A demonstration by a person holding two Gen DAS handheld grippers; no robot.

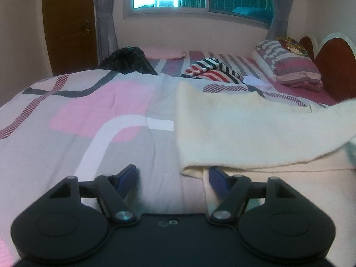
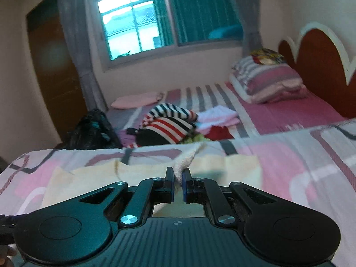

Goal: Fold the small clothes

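A cream cloth [image 1: 233, 129] lies on the patterned quilt [image 1: 89, 111], with its right part lifted and folding over toward the left. My left gripper [image 1: 173, 173] is open, low over the quilt at the cloth's near left corner; its right finger [image 1: 219, 180] is tucked under the cloth's edge. My right gripper [image 2: 178, 175] is shut on a corner of the cream cloth [image 2: 189, 158] and holds it raised above the rest of the cloth [image 2: 133, 173].
A pile of striped and coloured clothes [image 2: 171, 126] lies beyond the quilt [image 2: 300, 155], also showing in the left view [image 1: 213, 71]. A black bag [image 1: 131, 60] sits far left, pillows [image 1: 289, 66] and a red headboard [image 2: 318, 66] at the right. A pink folded item [image 2: 138, 100] lies by the wall.
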